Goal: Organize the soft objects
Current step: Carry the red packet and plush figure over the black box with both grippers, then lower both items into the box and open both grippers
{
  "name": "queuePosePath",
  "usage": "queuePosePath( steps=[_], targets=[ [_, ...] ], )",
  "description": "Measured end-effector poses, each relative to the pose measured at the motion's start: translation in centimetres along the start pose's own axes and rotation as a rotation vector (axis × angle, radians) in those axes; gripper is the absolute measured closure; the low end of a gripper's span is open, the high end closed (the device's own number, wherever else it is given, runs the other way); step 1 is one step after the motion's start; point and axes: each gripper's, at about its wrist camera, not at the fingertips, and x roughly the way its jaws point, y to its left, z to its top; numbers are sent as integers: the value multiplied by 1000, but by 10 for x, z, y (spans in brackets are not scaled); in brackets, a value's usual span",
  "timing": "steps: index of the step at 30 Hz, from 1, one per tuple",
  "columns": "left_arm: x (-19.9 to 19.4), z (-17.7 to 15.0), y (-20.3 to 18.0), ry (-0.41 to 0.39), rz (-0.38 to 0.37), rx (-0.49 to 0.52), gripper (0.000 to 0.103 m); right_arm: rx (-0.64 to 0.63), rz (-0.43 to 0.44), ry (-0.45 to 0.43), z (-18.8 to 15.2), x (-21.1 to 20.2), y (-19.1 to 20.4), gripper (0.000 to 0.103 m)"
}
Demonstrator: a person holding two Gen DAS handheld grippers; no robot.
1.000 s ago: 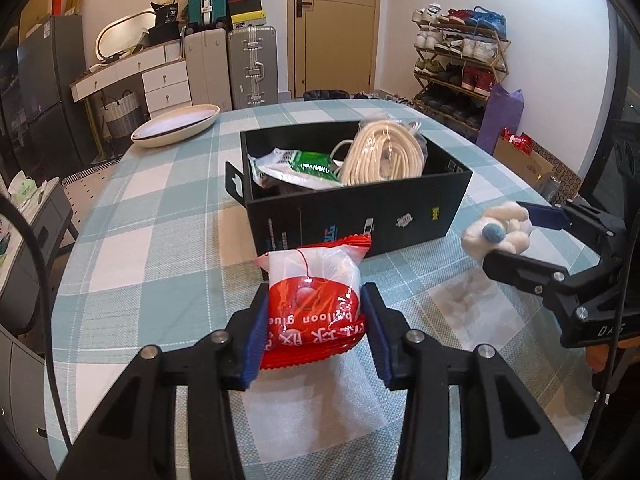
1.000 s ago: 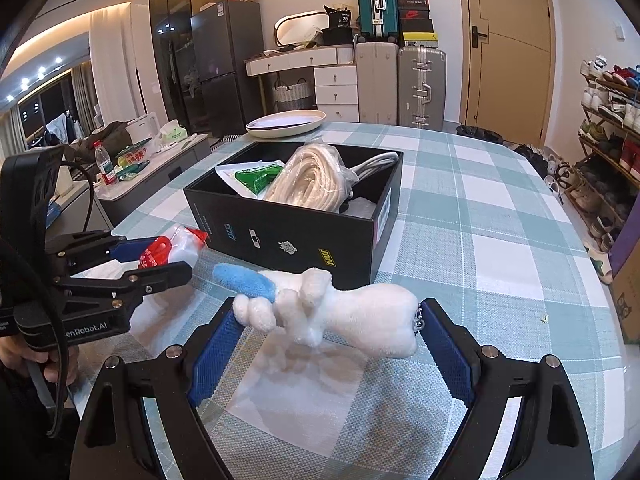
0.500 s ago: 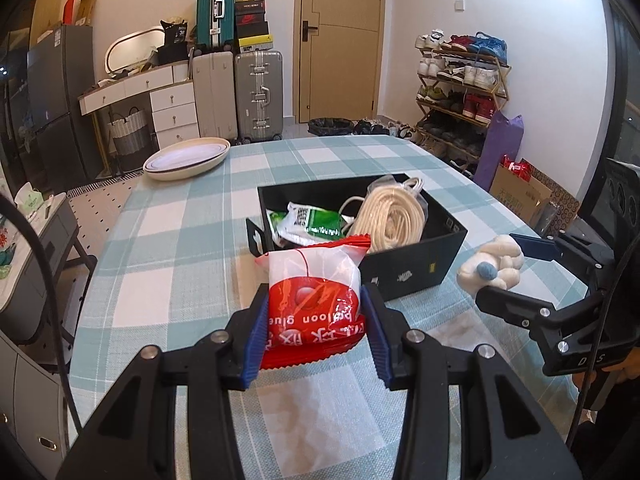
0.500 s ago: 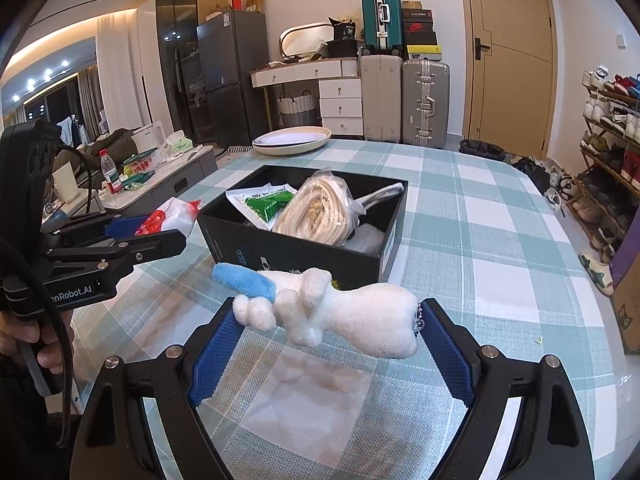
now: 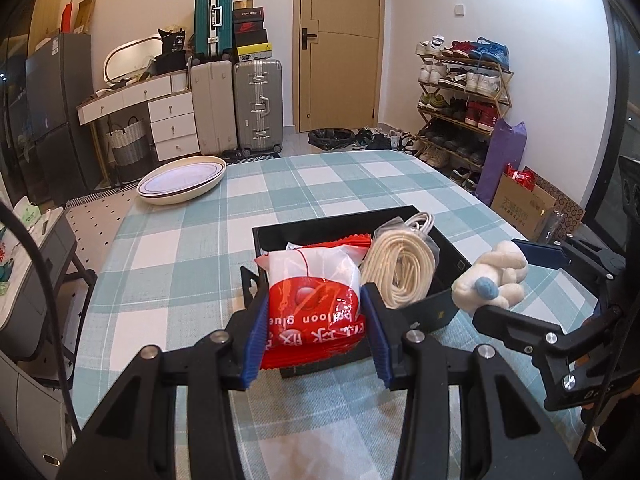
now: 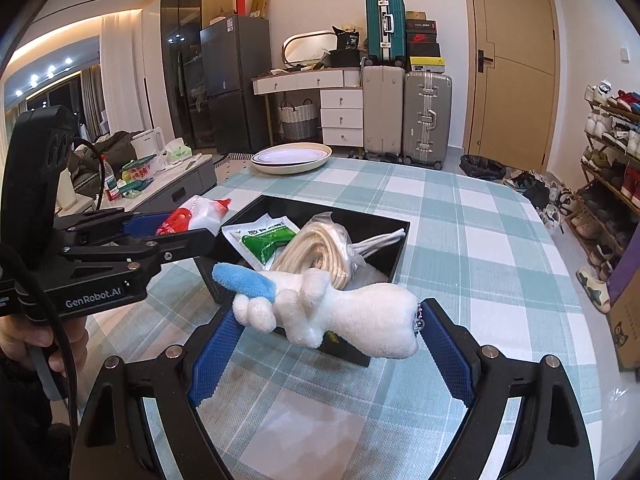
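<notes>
Two hand-held claws are shown above a surface (image 5: 180,248) covered by a checked cloth. The left claw (image 5: 314,330) is pinched on a red and white packet (image 5: 314,304), which is gripped at its lower half between the blue pads and held in front of, and partly over, the near left part of a black box (image 6: 394,236). The right claw (image 6: 328,334) is spread wide yet clamped endwise on a white plush toy (image 6: 340,316); the toy's rounded end is pressed to the right pad and its small lobes to the left pad, while a blue tuft (image 6: 244,280) projects to the upper left. The toy is held clear of the surface, just in front of the box's near wall. Inside the box a coil of cream rope (image 6: 320,248) in clear wrap and a green and white sachet (image 6: 266,238) are seen lying side by side. A shallow oval dish (image 5: 182,180) is set at the far left edge of the surface, well apart from the box. In the right wrist view a hand (image 6: 36,340) is seen gripping the left claw's handle.
</notes>
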Motion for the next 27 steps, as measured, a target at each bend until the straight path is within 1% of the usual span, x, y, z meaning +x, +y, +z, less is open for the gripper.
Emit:
queuePosePath(
  steps=[5,10,13,18,27],
  targets=[
    [10,8,0,4,4,-4,60,-21,10,12,9,9,2,14],
    [23,14,2,9,-1,-12,60,-13,21,24,16,18,0,14],
    [30,14,3,8,2,-10,60,1,38,31,20,24,-1,14],
    [40,14,6,23,-5,-16,60,-14,48,60,26,41,1,14],
    [51,18,9,37,-24,-14,60,-45,33,92,31,66,-2,14]
  ],
)
